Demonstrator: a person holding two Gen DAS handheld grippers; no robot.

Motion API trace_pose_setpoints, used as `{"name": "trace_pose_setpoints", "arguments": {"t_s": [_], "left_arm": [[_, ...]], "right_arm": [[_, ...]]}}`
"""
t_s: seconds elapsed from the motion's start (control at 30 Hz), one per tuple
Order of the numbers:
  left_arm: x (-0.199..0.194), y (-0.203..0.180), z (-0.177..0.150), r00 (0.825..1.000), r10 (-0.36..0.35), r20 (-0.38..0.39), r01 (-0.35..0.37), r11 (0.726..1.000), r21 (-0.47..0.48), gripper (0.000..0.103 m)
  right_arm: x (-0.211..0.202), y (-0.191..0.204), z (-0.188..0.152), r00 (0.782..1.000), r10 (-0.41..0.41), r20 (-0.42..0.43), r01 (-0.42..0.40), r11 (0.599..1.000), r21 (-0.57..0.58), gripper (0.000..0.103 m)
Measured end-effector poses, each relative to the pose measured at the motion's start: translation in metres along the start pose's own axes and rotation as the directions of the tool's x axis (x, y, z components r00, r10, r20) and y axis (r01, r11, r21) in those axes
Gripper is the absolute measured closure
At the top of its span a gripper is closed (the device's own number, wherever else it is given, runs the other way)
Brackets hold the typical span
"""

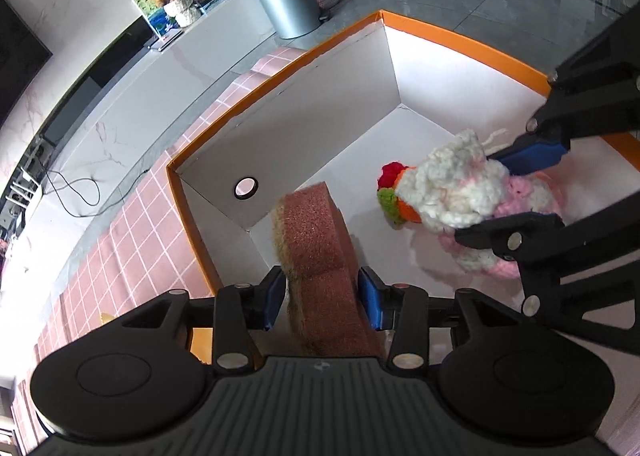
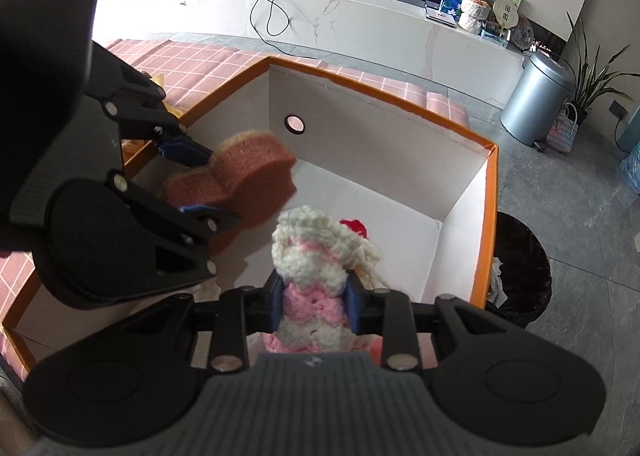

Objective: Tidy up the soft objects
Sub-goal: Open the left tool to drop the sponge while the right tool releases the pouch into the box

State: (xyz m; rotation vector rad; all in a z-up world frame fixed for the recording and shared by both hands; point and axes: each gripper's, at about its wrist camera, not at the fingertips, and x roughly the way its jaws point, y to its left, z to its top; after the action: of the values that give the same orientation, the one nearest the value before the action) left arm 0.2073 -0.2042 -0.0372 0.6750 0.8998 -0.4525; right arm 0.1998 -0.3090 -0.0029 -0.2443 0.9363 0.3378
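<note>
An orange-rimmed box (image 1: 460, 40) with white walls (image 2: 380, 92) stands on a pink checked cloth. My left gripper (image 1: 322, 296) is shut on a brown-red sponge (image 1: 316, 232) and holds it on edge over the box's near left corner. In the right wrist view the sponge (image 2: 252, 176) sits at its waist between the left gripper (image 2: 212, 184) pads. My right gripper (image 2: 316, 304) is shut on a pink-and-white crocheted piece (image 2: 312, 256) low inside the box. From the left it (image 1: 478, 196) grips the crochet (image 1: 452, 188). A red, green and orange knitted bit (image 1: 394, 192) lies beside it; whether they are joined I cannot tell.
The pink checked cloth (image 1: 132, 224) covers the table around the box. A silver bin (image 2: 532, 96) and a woven bag stand on the grey floor beyond. A black waste basket (image 2: 520, 268) sits right of the box. A white low cabinet (image 2: 320, 16) runs behind.
</note>
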Motion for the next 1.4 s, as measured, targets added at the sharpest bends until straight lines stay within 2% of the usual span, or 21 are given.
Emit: {"name": "trace_pose_setpoints", "arguments": {"t_s": [0.03,0.1,0.17,0.3,0.5,0.67,0.83,1.13,1.27,1.3,1.4], "left_arm": [[-0.001,0.0,0.0,1.0,-0.001,0.005,0.001,1.0,0.004,0.049],[-0.004,0.001,-0.001,1.0,0.005,0.02,-0.005,1.0,0.004,0.035],[-0.008,0.005,-0.001,0.999,-0.016,0.044,0.017,1.0,-0.013,0.033],[-0.028,0.023,-0.005,0.989,-0.072,0.128,0.087,0.99,-0.111,0.032],[-0.054,0.049,-0.016,0.973,-0.064,0.223,0.119,0.963,-0.243,0.032],[-0.057,0.069,-0.029,0.977,-0.031,0.211,0.104,0.932,-0.346,0.032],[-0.054,0.084,-0.043,0.978,-0.049,0.202,0.128,0.908,-0.4,0.032],[-0.048,0.088,-0.056,0.978,-0.07,0.199,0.151,0.89,-0.429,0.032],[-0.049,0.088,-0.057,0.975,-0.08,0.205,0.164,0.887,-0.431,0.032],[-0.049,0.088,-0.057,0.975,-0.081,0.206,0.165,0.887,-0.431,0.032],[-0.05,0.089,-0.058,0.974,-0.082,0.211,0.168,0.887,-0.431,0.032]], "right_arm": [[0.0,0.0,0.0,1.0,-0.002,0.0,0.002,1.0,0.0,0.072],[-0.001,0.0,-0.001,1.0,-0.013,0.001,0.013,1.0,-0.006,0.072],[-0.002,-0.001,0.0,1.0,-0.017,0.001,0.017,1.0,0.0,0.071],[-0.007,-0.003,0.003,1.0,-0.02,0.018,0.02,1.0,0.005,0.071],[-0.002,0.008,0.01,0.999,-0.031,0.027,0.032,0.999,-0.043,0.07],[0.015,0.017,0.021,0.999,-0.043,-0.02,0.042,0.997,-0.067,0.069],[0.034,0.026,0.03,0.996,-0.03,-0.084,0.024,0.997,-0.072,0.069],[0.059,0.039,0.034,0.986,-0.036,-0.165,0.02,0.995,-0.099,0.064],[0.06,0.044,0.033,0.985,-0.05,-0.164,0.033,0.994,-0.106,0.06],[0.06,0.044,0.034,0.985,-0.054,-0.164,0.036,0.994,-0.107,0.059],[0.055,0.046,0.034,0.985,-0.071,-0.158,0.053,0.992,-0.114,0.046]]}}
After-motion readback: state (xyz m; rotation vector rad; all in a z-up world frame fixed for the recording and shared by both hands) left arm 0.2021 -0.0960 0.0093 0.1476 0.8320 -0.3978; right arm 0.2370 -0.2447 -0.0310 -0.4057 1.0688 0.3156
